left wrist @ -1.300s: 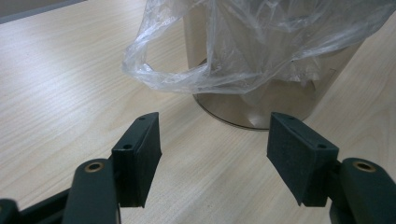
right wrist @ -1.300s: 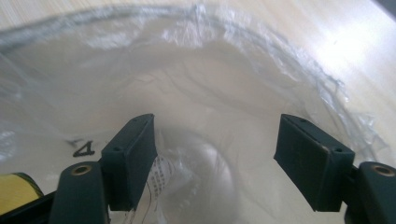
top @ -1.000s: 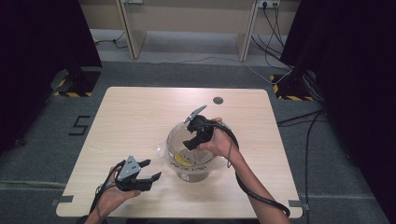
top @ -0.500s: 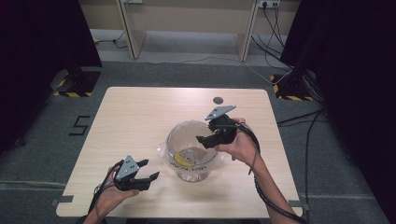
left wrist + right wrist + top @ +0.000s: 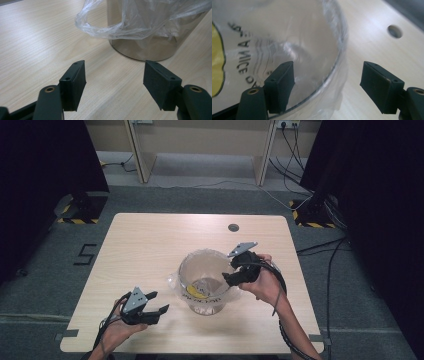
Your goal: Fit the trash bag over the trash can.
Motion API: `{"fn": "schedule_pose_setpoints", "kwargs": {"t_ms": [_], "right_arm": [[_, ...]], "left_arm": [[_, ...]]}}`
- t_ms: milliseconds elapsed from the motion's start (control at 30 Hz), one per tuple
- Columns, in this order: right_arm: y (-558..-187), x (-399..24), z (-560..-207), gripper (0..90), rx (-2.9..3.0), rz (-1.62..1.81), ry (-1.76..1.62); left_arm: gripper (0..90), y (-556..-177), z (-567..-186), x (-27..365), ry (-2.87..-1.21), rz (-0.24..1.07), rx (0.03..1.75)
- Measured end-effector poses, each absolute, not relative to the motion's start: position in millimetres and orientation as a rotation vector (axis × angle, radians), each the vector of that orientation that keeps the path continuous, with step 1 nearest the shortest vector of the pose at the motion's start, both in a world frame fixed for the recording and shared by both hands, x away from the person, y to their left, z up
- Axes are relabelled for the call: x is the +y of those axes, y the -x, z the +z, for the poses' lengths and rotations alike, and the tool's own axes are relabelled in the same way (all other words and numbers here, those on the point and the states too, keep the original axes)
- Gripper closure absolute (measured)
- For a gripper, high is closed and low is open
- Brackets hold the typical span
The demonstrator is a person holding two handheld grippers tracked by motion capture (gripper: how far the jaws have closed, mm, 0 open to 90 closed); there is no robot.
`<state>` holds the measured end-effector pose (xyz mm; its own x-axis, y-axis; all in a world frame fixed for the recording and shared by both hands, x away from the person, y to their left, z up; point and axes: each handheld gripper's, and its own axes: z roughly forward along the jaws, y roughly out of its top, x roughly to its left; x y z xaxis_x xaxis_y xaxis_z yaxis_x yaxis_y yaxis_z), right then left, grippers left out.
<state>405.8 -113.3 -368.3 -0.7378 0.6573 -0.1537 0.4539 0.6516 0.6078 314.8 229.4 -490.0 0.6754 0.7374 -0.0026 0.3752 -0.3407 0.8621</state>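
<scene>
A clear round bin [image 5: 186,265] stands on the wooden table [image 5: 145,245], lined with a thin plastic bag [image 5: 199,292] that bears a yellow mark and dark lettering. The bag's edge spills over the bin's left side [image 5: 100,27]. My right gripper [image 5: 231,274] sits at the bin's right rim. In the right gripper view its jaws [image 5: 327,75] straddle the rim [image 5: 338,57], one inside the liner and one outside. They have just been opening and the pads do not press on it. My left gripper [image 5: 159,302] rests open near the table's front left, facing the bin wall [image 5: 150,47].
A small round hole [image 5: 233,227] lies in the tabletop behind the bin, also seen as a hole [image 5: 395,31] in the right gripper view. Cables trail from both grippers toward the front edge. Dark curtains and floor cables surround the table.
My right gripper has moved from above the bin's middle out to its right rim. The left gripper has stayed where it was.
</scene>
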Motion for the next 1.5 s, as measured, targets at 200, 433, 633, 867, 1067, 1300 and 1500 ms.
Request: {"fn": "schedule_pose_setpoints", "kwargs": {"t_ms": [200, 433, 633, 867, 1067, 1300, 1500], "right_arm": [[-409, -112, -378, 26.6, 2.547, 0.771, -0.937], [-415, -114, -386, 52.7, 2.575, 0.861, -0.917], [-421, -112, -388, 48.8, 2.557, 0.850, -0.929], [-413, -132, -374, 27.3, 2.465, 1.079, -0.974], [-404, -165, -367, 25.6, 2.341, 1.256, -1.051], [-398, -201, -384, 23.8, 2.223, 1.256, -1.172], [-395, -216, -410, 23.3, 2.213, 1.211, -1.223]], "left_arm": [[34.1, -315, -490, 230, -1.958, 0.490, 0.866], [34.2, -314, -491, 229, -1.960, 0.486, 0.865], [34.2, -315, -491, 230, -1.962, 0.483, 0.867], [34.1, -316, -493, 231, -1.966, 0.477, 0.877], [33.8, -316, -494, 238, -1.958, 0.467, 0.909], [32.3, -320, -500, 248, -1.971, 0.465, 0.970], [31.8, -326, -505, 255, -1.981, 0.471, 1.015]]}}
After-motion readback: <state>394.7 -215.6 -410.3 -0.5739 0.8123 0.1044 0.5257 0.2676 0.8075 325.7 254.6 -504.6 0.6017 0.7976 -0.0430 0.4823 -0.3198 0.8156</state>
